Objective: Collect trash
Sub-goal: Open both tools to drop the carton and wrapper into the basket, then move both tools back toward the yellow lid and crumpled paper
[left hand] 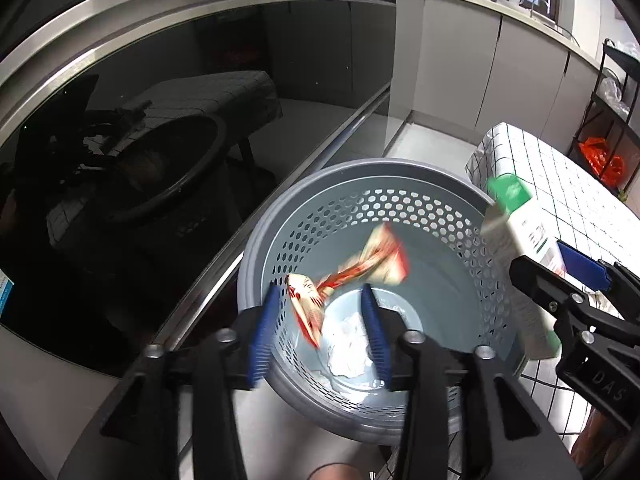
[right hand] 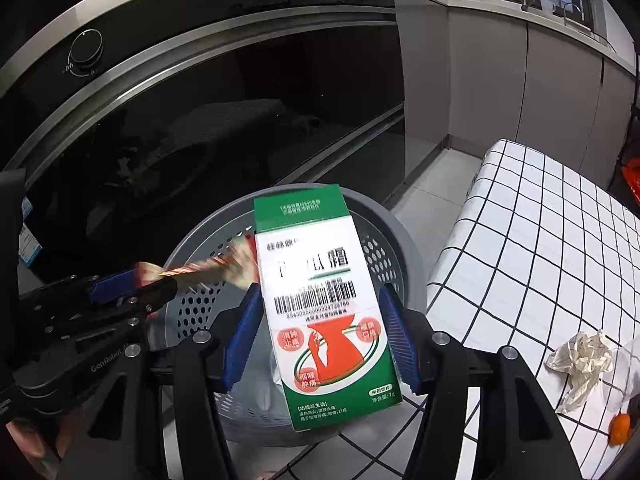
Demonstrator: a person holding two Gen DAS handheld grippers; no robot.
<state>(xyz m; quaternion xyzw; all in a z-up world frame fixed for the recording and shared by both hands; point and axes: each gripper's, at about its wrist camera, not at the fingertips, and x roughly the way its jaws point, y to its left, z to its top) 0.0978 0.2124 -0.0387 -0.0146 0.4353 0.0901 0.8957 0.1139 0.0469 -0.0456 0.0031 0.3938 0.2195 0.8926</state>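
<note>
A grey perforated trash bin stands on the floor beside the table; it also shows in the right wrist view. White crumpled paper lies at its bottom. My left gripper is open above the bin, and a red-and-cream wrapper is blurred in the air between and beyond its fingers; it also shows in the right wrist view. My right gripper is over the bin with a green-and-white medicine box between its wide-set fingers, apparently loose; the box also shows in the left wrist view.
A dark glass oven door fills the left. A table with a white checked cloth lies at the right, with a crumpled paper, clear plastic and an orange fruit on it. Grey cabinets stand behind.
</note>
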